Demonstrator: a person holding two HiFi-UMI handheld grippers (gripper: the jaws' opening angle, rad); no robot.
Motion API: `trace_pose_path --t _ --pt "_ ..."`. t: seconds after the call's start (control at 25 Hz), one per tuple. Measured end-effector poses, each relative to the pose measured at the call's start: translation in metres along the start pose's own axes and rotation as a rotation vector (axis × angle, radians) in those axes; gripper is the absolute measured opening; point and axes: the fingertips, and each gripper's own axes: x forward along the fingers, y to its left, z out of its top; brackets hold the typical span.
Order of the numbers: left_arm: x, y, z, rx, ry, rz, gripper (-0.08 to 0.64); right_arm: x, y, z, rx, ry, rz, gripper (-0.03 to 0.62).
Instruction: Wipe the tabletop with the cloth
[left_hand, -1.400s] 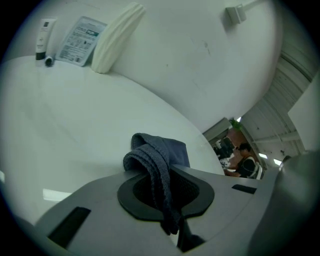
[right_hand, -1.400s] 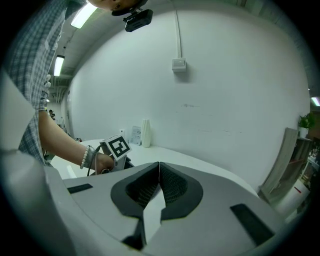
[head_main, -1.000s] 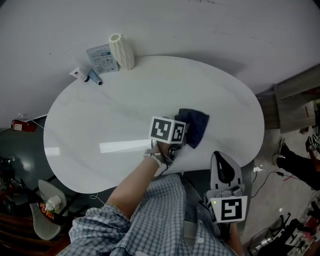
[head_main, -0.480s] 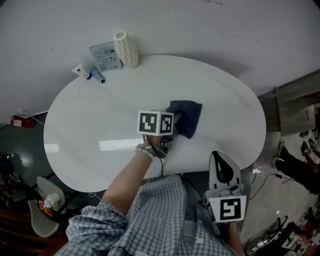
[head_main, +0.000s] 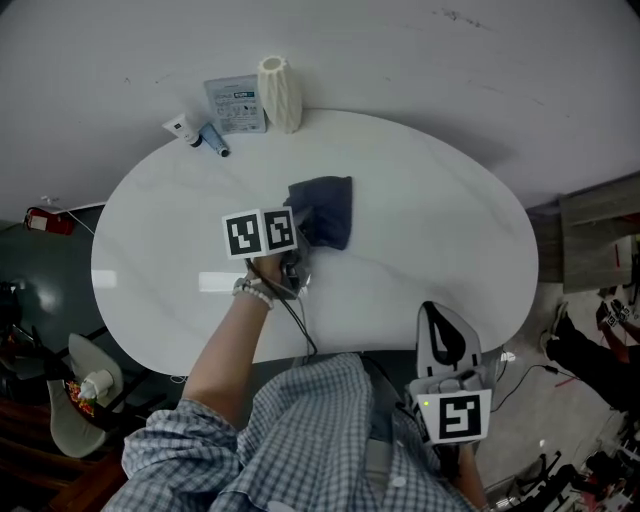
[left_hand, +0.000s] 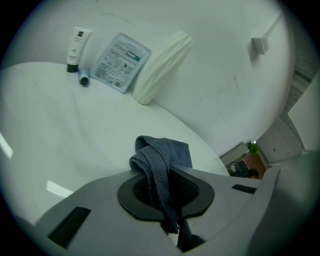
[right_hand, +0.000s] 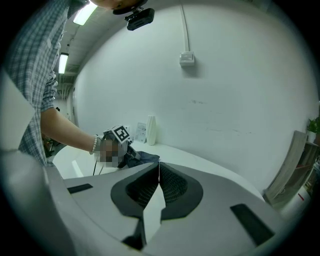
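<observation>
A dark blue cloth (head_main: 325, 210) lies bunched on the white oval tabletop (head_main: 430, 220), a little left of its middle. My left gripper (head_main: 300, 224) is shut on the cloth's near edge and holds it against the table. In the left gripper view a fold of the cloth (left_hand: 159, 161) runs between the jaws of the left gripper (left_hand: 161, 189), with the rest spread on the table (left_hand: 60, 135) ahead. My right gripper (head_main: 440, 312) hangs off the table's near right edge, by the person's body. In the right gripper view its jaws (right_hand: 159, 172) meet at the tips with nothing between them.
A white ribbed vase (head_main: 280, 93) (left_hand: 162, 67), a flat printed packet (head_main: 236, 105) (left_hand: 121, 62), a white tube (head_main: 182, 129) (left_hand: 77, 42) and a small blue item (head_main: 216, 140) sit at the table's far left edge by the wall. A chair (head_main: 70, 400) stands at lower left.
My left gripper has dragged the cloth leftward and away from the near edge, across the middle of the table. The right gripper has stayed where it was.
</observation>
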Motion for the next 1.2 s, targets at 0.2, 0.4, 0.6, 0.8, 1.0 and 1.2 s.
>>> trace_pose_path --t 0.2,0.4,0.6,0.8,1.0,1.2 --pt "-0.035 0.055 0.018 -0.125 -0.106 0.086 0.034 0.009 0.006 0.005 -0.016 -0.01 0.037 0.009" --pt "-0.071 0.103 0.027 -0.204 -0.182 0.164 0.034 0.017 0.011 0.006 -0.034 -0.005 0.074 0.009" --pt "-0.094 0.134 0.034 -0.265 -0.237 0.217 0.034 0.022 0.017 0.012 -0.033 -0.033 0.098 0.009" --pt "-0.091 0.138 0.044 -0.271 -0.243 0.212 0.034 0.024 0.014 0.008 -0.036 -0.008 0.091 0.009" --pt "-0.062 0.118 0.06 -0.248 -0.22 0.164 0.034 0.026 0.011 0.001 -0.026 0.012 0.076 0.009" --pt "-0.023 0.087 0.078 -0.184 -0.182 0.115 0.034 0.02 0.002 -0.011 -0.002 0.059 0.031 0.009"
